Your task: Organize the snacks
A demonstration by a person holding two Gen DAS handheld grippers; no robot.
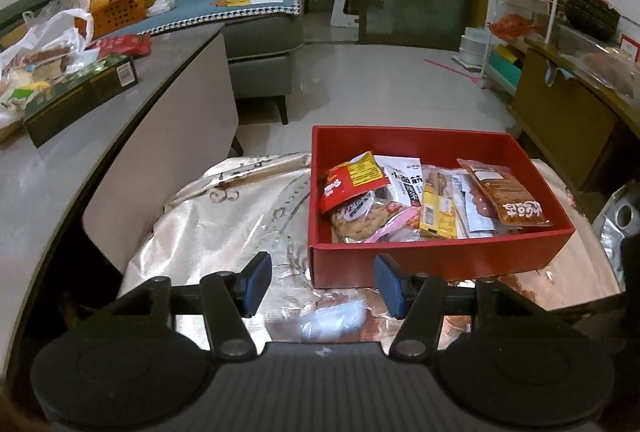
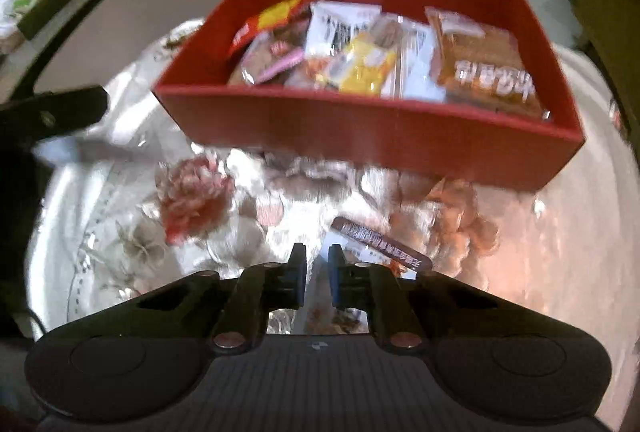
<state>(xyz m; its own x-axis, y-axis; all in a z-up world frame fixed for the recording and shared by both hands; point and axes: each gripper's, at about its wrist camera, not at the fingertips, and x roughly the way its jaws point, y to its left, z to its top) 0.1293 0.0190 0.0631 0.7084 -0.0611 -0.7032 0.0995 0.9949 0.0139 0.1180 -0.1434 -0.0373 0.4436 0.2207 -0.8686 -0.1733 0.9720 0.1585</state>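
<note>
A red box (image 1: 440,260) holding several snack packets (image 1: 404,196) sits on a shiny floral-covered table (image 1: 224,232). My left gripper (image 1: 320,282) is open and empty, just in front of the box's near left corner. In the right wrist view the red box (image 2: 360,120) lies ahead with the packets (image 2: 372,52) inside. My right gripper (image 2: 317,268) is nearly shut on a thin snack packet (image 2: 380,242) with a dark brown strip, held above the table in front of the box. The view is blurred.
A grey counter (image 1: 100,120) at the left carries a dark green box (image 1: 80,96), plastic bags and an orange basket (image 1: 116,8). A sofa, a wire shelf (image 1: 532,4) and a wooden cabinet (image 1: 572,112) stand beyond. The left gripper's arm (image 2: 48,116) shows at the left.
</note>
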